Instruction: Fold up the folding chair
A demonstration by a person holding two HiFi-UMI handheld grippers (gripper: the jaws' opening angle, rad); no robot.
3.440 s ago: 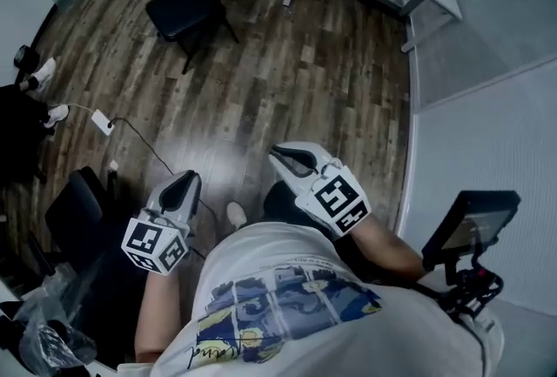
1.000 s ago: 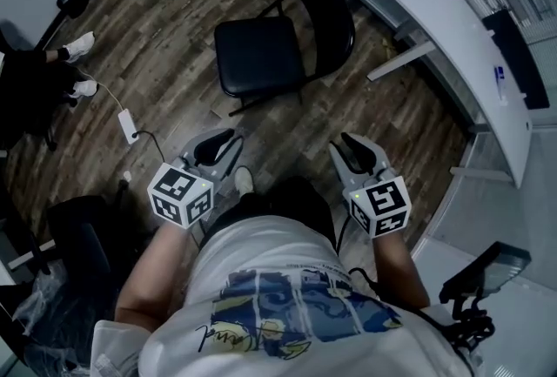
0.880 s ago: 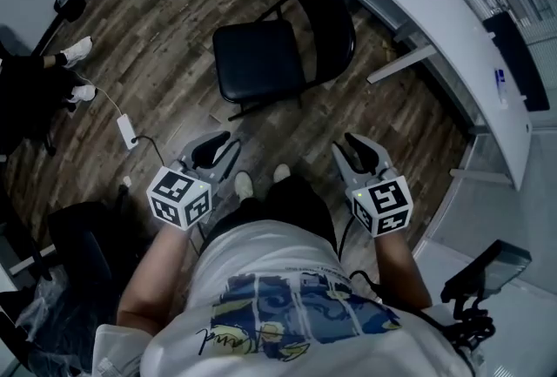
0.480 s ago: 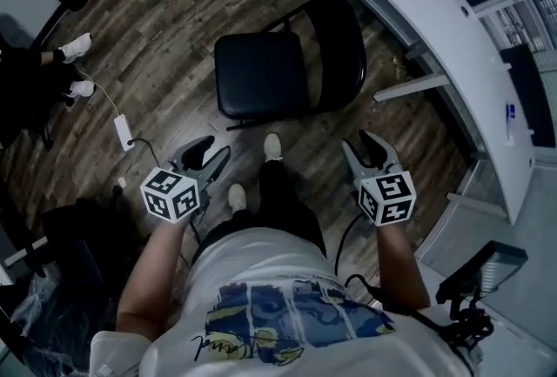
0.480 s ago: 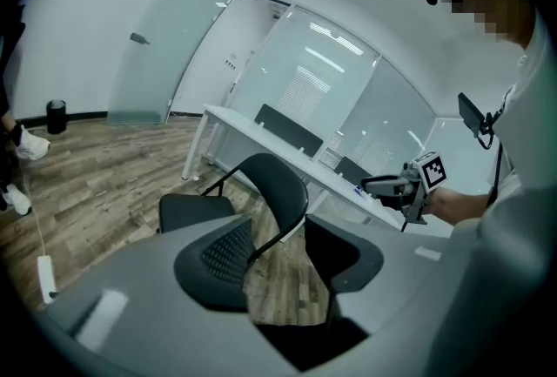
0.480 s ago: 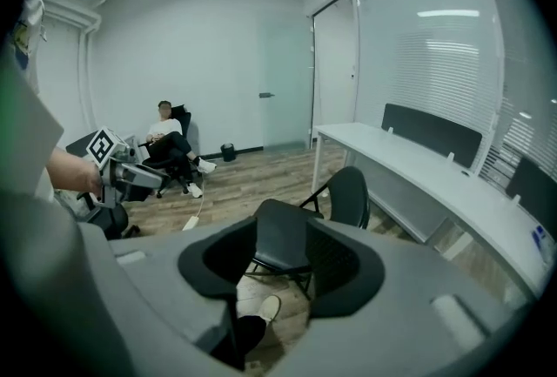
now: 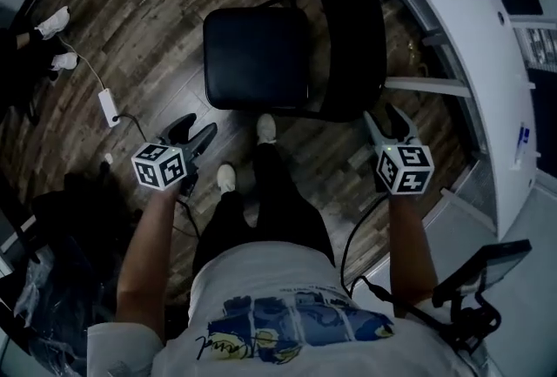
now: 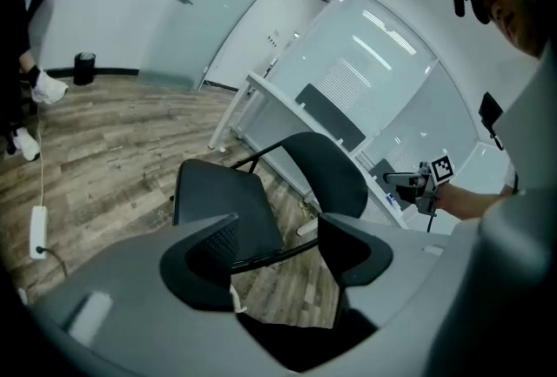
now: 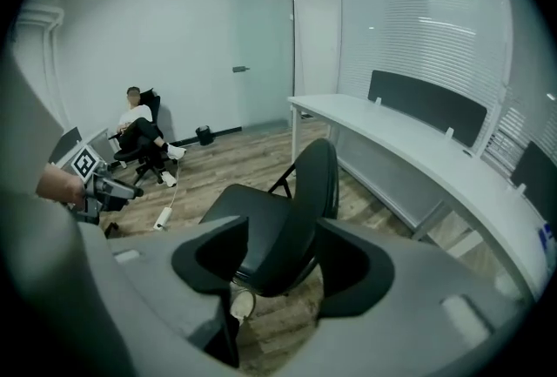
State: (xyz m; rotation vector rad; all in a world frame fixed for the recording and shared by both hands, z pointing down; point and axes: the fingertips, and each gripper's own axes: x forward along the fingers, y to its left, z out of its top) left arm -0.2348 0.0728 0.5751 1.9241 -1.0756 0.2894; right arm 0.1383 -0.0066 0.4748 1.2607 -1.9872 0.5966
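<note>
One folding chair (image 7: pixel 261 57) stands unfolded on the wooden floor (image 7: pixel 157 10), its backrest towards the one white bench (image 7: pixel 452 18). Two tools sit on its near side: the left tool (image 7: pixel 196 127) off the seat's corner and the right tool (image 7: pixel 383 117) close by the backrest. Both have wide jaws that have just been opening, with nothing gripped between them. Two shoes (image 7: pixel 267 128) stand just before the seat. One power strip (image 7: pixel 108 105) with its cable lies left of the chair.
</note>
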